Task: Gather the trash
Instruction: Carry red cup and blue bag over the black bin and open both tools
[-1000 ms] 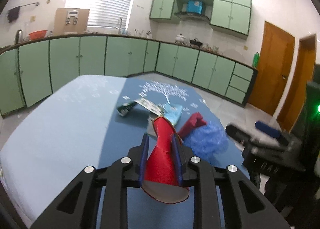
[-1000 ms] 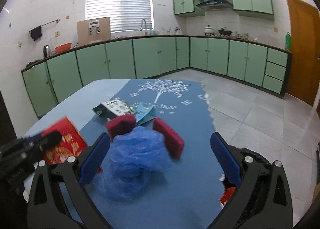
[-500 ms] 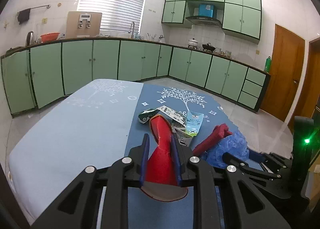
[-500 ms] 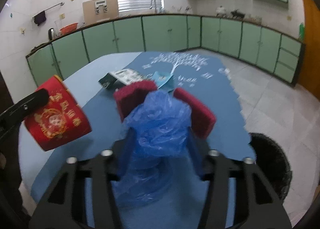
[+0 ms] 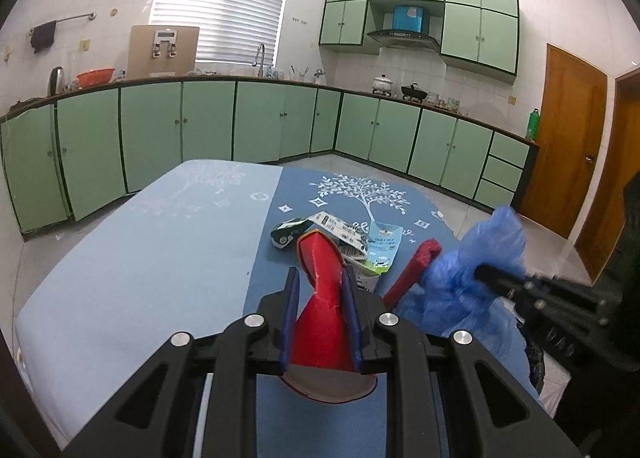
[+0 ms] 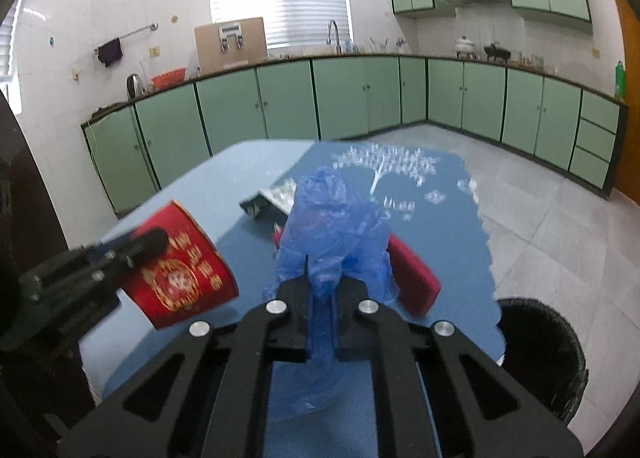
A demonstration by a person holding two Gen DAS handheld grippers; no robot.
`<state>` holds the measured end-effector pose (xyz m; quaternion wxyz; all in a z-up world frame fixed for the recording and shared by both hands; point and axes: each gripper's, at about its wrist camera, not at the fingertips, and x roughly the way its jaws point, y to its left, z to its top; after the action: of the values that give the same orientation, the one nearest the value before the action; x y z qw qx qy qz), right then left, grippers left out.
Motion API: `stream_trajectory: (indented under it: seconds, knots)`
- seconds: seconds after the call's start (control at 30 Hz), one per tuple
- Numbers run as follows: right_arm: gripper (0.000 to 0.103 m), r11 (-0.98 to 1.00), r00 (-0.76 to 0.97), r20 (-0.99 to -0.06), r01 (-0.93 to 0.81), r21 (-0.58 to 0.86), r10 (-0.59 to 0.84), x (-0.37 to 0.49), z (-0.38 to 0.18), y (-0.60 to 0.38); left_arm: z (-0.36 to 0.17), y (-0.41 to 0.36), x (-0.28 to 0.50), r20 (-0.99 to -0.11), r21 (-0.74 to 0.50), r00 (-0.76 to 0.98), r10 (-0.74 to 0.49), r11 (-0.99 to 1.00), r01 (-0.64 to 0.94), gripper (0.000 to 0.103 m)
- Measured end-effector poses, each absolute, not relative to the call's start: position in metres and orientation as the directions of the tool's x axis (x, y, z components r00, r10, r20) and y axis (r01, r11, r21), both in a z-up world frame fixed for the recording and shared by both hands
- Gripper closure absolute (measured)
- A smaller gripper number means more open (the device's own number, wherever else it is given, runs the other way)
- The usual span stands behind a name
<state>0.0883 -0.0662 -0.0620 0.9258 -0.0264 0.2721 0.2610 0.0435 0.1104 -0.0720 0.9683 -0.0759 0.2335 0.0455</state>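
Observation:
My left gripper is shut on a squashed red paper cup and holds it above the table; the cup also shows in the right wrist view. My right gripper is shut on a crumpled blue plastic bag and holds it lifted off the table; the bag also shows in the left wrist view. A red sponge lies on the blue tablecloth under the bag. Flattened wrappers lie further back on the cloth.
A black trash bin stands on the floor at the table's right edge, below my right gripper. Green cabinets line the far walls. The left half of the table is light blue.
My right gripper has closed on the blue bag and lifted it off the table. My left gripper still holds the red cup and has risen slightly.

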Motion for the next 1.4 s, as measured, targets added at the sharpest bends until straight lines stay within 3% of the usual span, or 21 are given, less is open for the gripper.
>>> stream_trajectory:
  seconds: [0.5,0.87,1.1,1.4]
  knots:
    - [0.098,0.877,0.800,-0.387,-0.477,0.055,0.459,0.078,0.006,-0.089,-0.014,0.083,0.036,-0.323,-0.130,0.946,-0.020,0.991,-0.023,0.082]
    - [0.098,0.946,0.892,-0.319,-0.320,0.050,0.319,0.091,0.035,-0.173,0.022,0.013,0.064,-0.237,-0.132,0.949,-0.208,0.975,0.181,0.082]
    - [0.097,0.987,0.917,-0.364,-0.156,0.043,0.161,0.108,0.014,-0.251,0.009,-0.053,0.099,-0.279,-0.150,0.897,-0.343,0.938,0.312,0.082]
    - [0.097,1.000,0.879,-0.476,0.016,0.025,-0.002,0.143,-0.049,-0.335,-0.029,-0.129,0.141,-0.360,-0.143,0.830,-0.426,0.904,0.402,0.082]
